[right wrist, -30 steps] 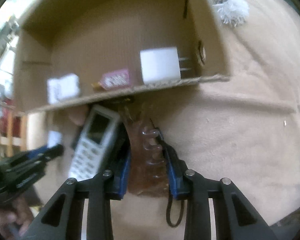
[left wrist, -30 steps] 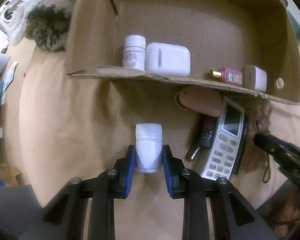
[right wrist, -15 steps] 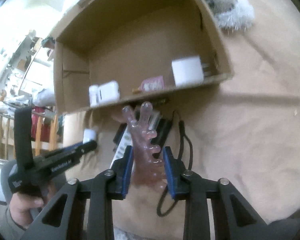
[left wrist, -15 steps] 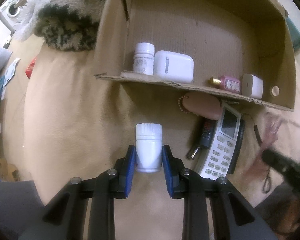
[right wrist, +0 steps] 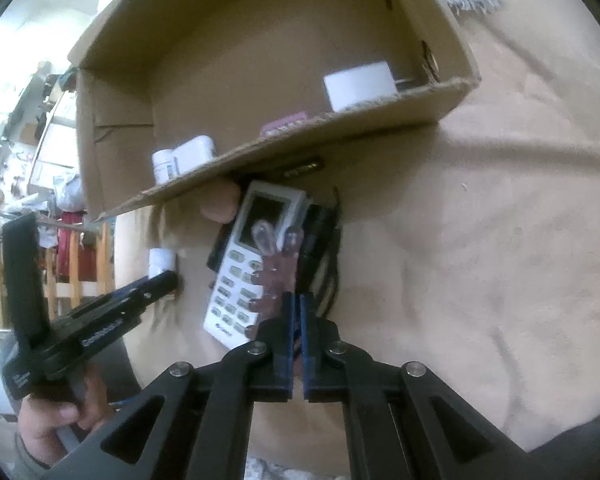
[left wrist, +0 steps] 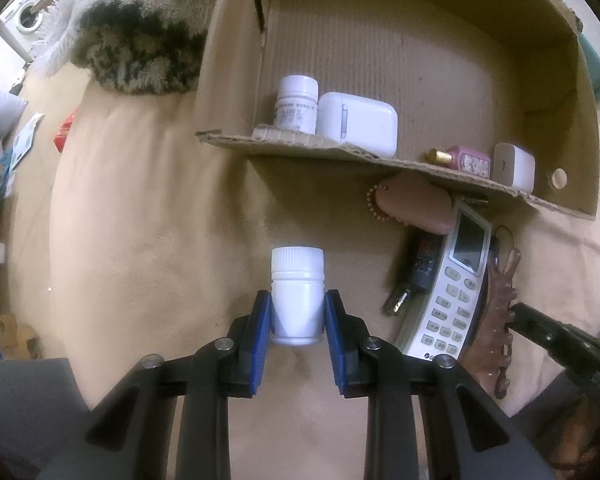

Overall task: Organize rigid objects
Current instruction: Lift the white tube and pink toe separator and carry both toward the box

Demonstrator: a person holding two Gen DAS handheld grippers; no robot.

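a: so, where are we in the sorting?

b: mid-pick on both sides, i'd say. the left gripper (left wrist: pixel 298 316) sits at the lower centre of the left wrist view, its blue pads clamped on the body of a white bottle (left wrist: pixel 297 294), cap pointing up the frame toward the cardboard box (left wrist: pixel 380 40).

a: and the right gripper (right wrist: pixel 296 314)?

b: lower centre of the right wrist view, jaws have just been closing and now stand almost together, pinching the base of a translucent pink hair claw (right wrist: pixel 274 264). the claw's teeth stick out over the white remote (right wrist: pixel 252 260), which lies on the beige blanket (right wrist: pixel 480 260) just below the box's front wall.

a: what's already in the box?

b: in the left wrist view, a labelled white bottle (left wrist: pixel 296 106) and a white case (left wrist: pixel 356 122) side by side at upper centre, then a small pink bottle (left wrist: pixel 466 160) and a white charger (left wrist: pixel 514 166) toward the right.

a: what's left outside?

b: the remote, a pink pouch (left wrist: pixel 414 206) tucked under the box edge, and a dark item beside the remote that i can't identify.

a: next move?

b: my guess: both held things need lifting clear over the front wall and setting down in bare spots on the box floor. the claw is held thin at one end, so it could swing or slip.
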